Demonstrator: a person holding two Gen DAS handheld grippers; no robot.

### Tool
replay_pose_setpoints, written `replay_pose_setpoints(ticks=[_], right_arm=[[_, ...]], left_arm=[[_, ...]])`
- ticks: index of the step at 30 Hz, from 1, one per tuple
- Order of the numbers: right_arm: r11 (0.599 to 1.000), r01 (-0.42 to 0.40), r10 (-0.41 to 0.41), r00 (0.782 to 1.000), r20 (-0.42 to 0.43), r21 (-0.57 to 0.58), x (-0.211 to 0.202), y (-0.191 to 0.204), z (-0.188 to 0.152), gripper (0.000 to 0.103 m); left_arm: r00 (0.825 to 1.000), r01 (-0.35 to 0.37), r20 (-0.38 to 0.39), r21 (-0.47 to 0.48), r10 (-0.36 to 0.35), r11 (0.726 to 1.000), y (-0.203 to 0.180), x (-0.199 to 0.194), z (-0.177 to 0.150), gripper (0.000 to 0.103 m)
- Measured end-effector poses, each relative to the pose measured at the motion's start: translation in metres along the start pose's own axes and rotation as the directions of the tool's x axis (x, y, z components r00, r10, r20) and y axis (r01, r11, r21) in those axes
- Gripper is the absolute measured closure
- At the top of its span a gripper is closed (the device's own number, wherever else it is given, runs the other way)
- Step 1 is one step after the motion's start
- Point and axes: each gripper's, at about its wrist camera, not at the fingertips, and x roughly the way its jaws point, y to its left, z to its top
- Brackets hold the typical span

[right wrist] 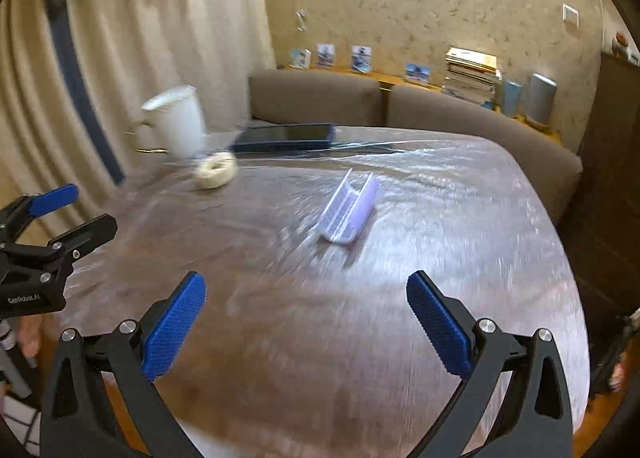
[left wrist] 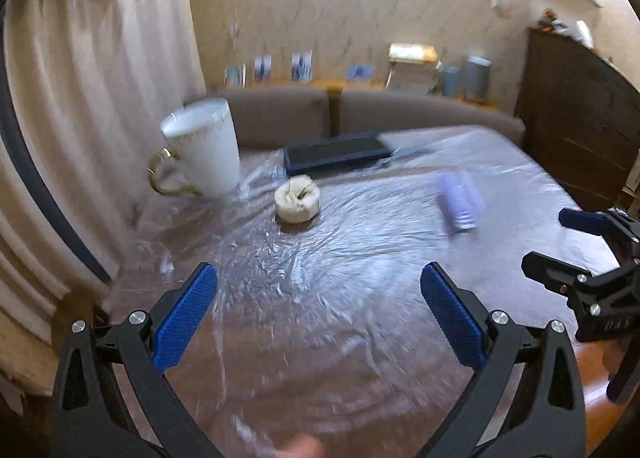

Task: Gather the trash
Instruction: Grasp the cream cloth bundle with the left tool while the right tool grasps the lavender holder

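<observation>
Table fills both views, wrapped in crinkled clear film, and we hang above its near edge with both tools empty: the left gripper has its blue pads spread wide with nothing between them, and the right gripper stands just as wide, also bare. Out ahead we spot two likely bits of trash. The crumpled tissue wad sits near the far left, just beside the white mug and in front of the dark flat case. The lilac wrapper, folded open like a little trough, lies nearer the middle and well apart from the wad. We judge the wad soft and nearly weightless, so a pinch across its middle should crush it and hold; the mug close by looks breakable and easy to knock. The wrapper looks thin, light and springy, and we would take it across its two raised sides, since a flat edge may slip on that slick film. Now the trouble: both views are smeared with blur, so we cannot read any print on the wrapper or tell whether it is card or plastic. No bin shows anywhere. A pale blur at the bottom of the left view may be a fingertip; we cannot say.
</observation>
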Motion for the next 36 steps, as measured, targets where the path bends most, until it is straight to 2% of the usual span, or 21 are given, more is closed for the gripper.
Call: replay_pose_setpoints(ticks=[2, 5, 10, 12, 16, 19, 25, 30, 32, 34, 36], right_arm=[[0.999, 0.023, -0.022, 0.999, -0.033, 0.029, 0.025, 0.0, 0.01, 0.004], [0.997, 0.038, -0.033, 0.997, -0.074, 0.07, 0.053, -0.004, 0.017, 0.004], [0.991, 0.089, -0.078, 0.991, -0.111, 0.103, 0.086, -0.008, 0.026, 0.008], [0.988, 0.098, -0.083, 0.988, -0.126, 0.117, 0.095, -0.009, 0.027, 0.013], [0.984, 0.091, -0.071, 0.989, -0.131, 0.153, 0.107, -0.014, 0.03, 0.02], [0.982, 0.09, -0.07, 0.99, -0.124, 0.165, 0.111, -0.016, 0.033, 0.021], [0.979, 0.094, -0.071, 0.989, -0.128, 0.181, 0.119, -0.017, 0.036, 0.03], [0.977, 0.096, -0.072, 0.989, -0.13, 0.189, 0.121, -0.018, 0.037, 0.039], [0.978, 0.104, -0.083, 0.989, -0.125, 0.181, 0.121, -0.018, 0.037, 0.052], [0.979, 0.101, -0.081, 0.99, -0.117, 0.176, 0.12, -0.019, 0.036, 0.06], [0.981, 0.081, -0.062, 0.992, -0.107, 0.179, 0.118, -0.02, 0.036, 0.061]], left_arm=[[0.998, -0.025, -0.054, -0.009, 0.025, 1.0, 0.006, 0.032, 0.01, 0.001], [0.994, -0.066, -0.088, 0.017, 0.067, 0.998, 0.008, 0.063, 0.016, 0.001], [0.988, -0.042, -0.15, -0.029, 0.037, 0.999, 0.024, 0.114, 0.026, 0.002], [0.985, -0.036, -0.173, -0.044, 0.028, 0.998, 0.028, 0.129, 0.029, 0.011], [0.983, -0.026, -0.181, -0.063, 0.014, 0.998, 0.031, 0.146, 0.036, 0.023], [0.983, -0.015, -0.183, -0.07, 0.002, 0.997, 0.032, 0.154, 0.04, 0.024], [0.983, -0.008, -0.182, -0.059, -0.003, 0.998, 0.031, 0.162, 0.044, 0.028], [0.984, 0.008, -0.178, -0.072, -0.02, 0.997, 0.032, 0.167, 0.049, 0.044], [0.984, 0.01, -0.177, -0.071, -0.022, 0.997, 0.031, 0.167, 0.051, 0.05], [0.984, 0.011, -0.177, -0.069, -0.023, 0.998, 0.031, 0.168, 0.051, 0.051], [0.985, 0.015, -0.173, -0.064, -0.026, 0.998, 0.03, 0.167, 0.051, 0.052]])
